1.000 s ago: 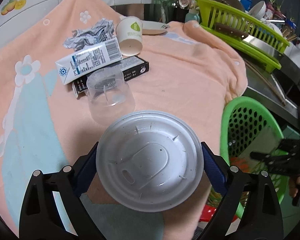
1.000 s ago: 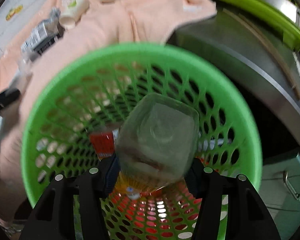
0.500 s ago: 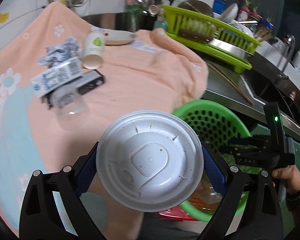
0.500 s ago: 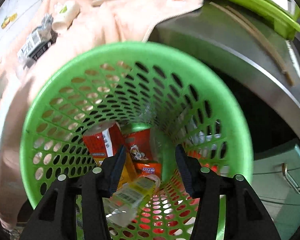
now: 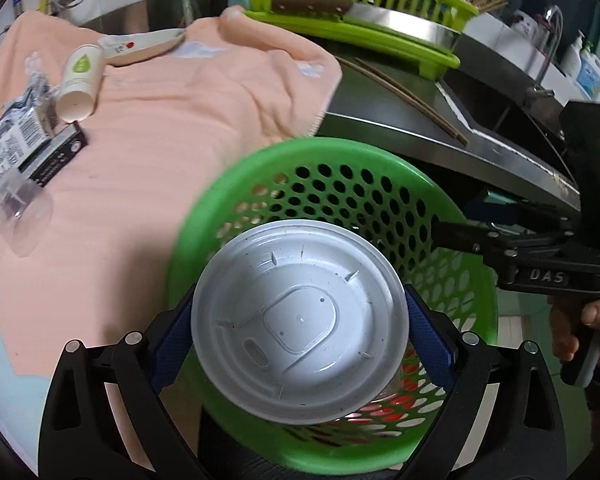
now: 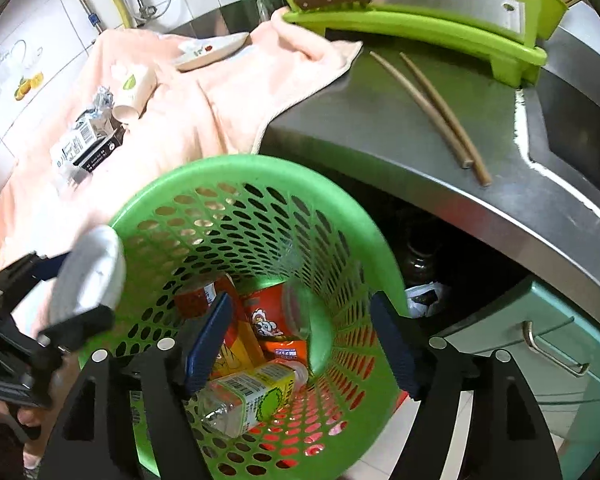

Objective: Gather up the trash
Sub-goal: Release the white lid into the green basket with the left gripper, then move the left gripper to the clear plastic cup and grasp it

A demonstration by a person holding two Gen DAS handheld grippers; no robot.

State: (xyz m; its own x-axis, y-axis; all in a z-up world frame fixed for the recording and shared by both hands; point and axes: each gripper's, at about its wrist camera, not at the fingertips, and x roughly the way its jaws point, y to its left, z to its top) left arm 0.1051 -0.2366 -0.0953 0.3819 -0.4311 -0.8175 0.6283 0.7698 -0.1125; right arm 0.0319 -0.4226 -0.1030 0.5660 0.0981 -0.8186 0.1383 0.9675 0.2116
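My left gripper point(image 5: 300, 330) is shut on a white plastic lid point(image 5: 298, 322) and holds it over the near rim of the green perforated trash basket point(image 5: 340, 160). In the right wrist view the lid point(image 6: 88, 276) sits at the basket's point(image 6: 236, 168) left rim. My right gripper point(image 6: 300, 340) is open and empty above the basket mouth. Inside lie a clear bottle with a yellow label point(image 6: 248, 396), orange packets point(image 6: 276, 328) and a clear cup point(image 6: 296, 308). On the peach towel point(image 5: 160, 120) lie a paper cup point(image 5: 80, 80), a milk carton point(image 5: 8, 148), a black box point(image 5: 56, 160), crumpled foil point(image 5: 24, 100) and a clear cup point(image 5: 20, 216).
The basket stands below the steel counter edge point(image 6: 440, 184). Two chopsticks point(image 6: 432, 108) lie on the counter. A green dish rack point(image 6: 420, 12) with a cleaver stands behind, next to a sink point(image 5: 500, 112). A plate point(image 5: 148, 48) rests at the towel's back. A cabinet handle point(image 6: 552, 348) is at right.
My left gripper carried the lid from above the towel rightwards to over the basket. My right gripper opened and dropped the clear cup into the basket, then drew back.
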